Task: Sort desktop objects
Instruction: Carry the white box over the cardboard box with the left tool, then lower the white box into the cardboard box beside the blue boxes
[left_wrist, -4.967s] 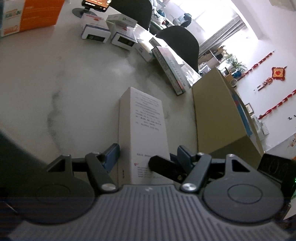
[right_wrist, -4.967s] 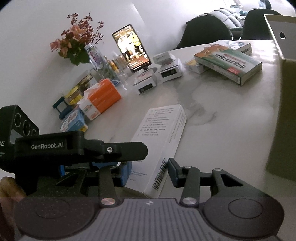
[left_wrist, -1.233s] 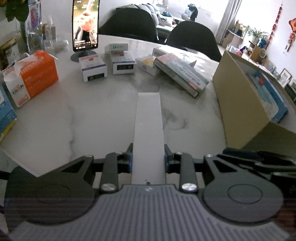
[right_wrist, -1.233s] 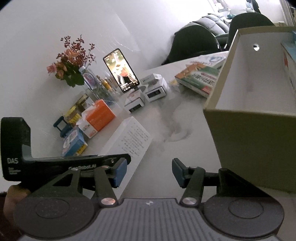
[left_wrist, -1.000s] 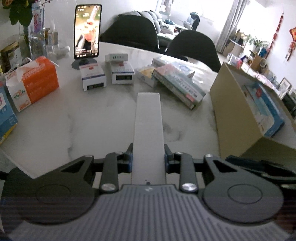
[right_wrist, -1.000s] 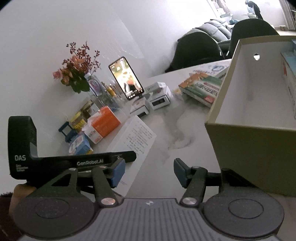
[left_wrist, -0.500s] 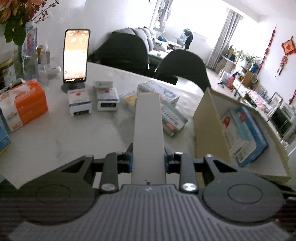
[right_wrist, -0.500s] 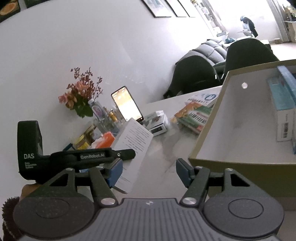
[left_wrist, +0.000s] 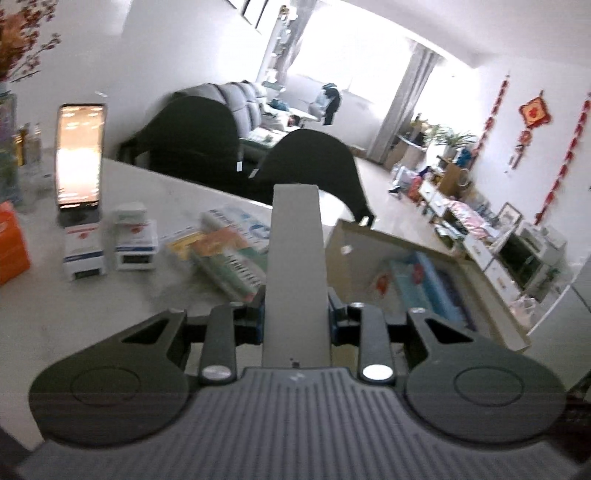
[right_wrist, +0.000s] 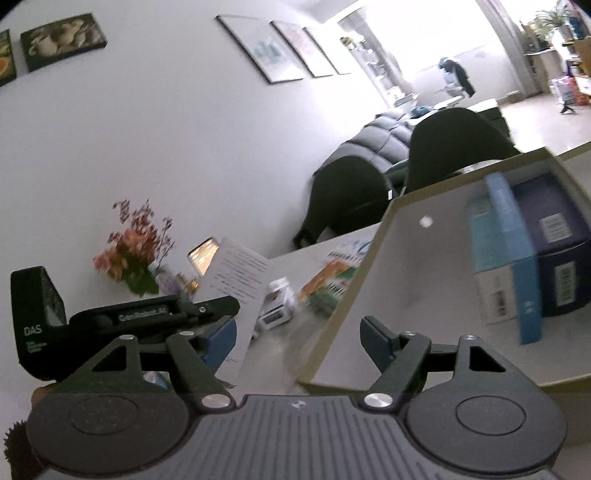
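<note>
My left gripper (left_wrist: 295, 314) is shut on a long white box (left_wrist: 295, 258), held up off the marble table with its far end over the near wall of the open cardboard box (left_wrist: 491, 306). A light blue box (left_wrist: 424, 280) lies inside that cardboard box. In the right wrist view the white box (right_wrist: 240, 280) shows at the left, clamped in the left gripper (right_wrist: 218, 308). My right gripper (right_wrist: 297, 332) hangs in front of the cardboard box's corner (right_wrist: 369, 280); its jaws are opening and nothing is between them. A light blue box (right_wrist: 498, 240) and a dark navy box (right_wrist: 561, 251) stand inside.
On the table sit a lit phone on a stand (left_wrist: 79, 155), two small white boxes (left_wrist: 83, 251), a flat colourful box (left_wrist: 225, 258) and an orange tissue box (left_wrist: 11, 247). Flowers (right_wrist: 136, 251) stand at the wall. Dark chairs (left_wrist: 306, 166) line the far edge.
Both grippers have risen and tipped upward. The white box has been carried up from the table towards the cardboard box. The right jaws have spread wider.
</note>
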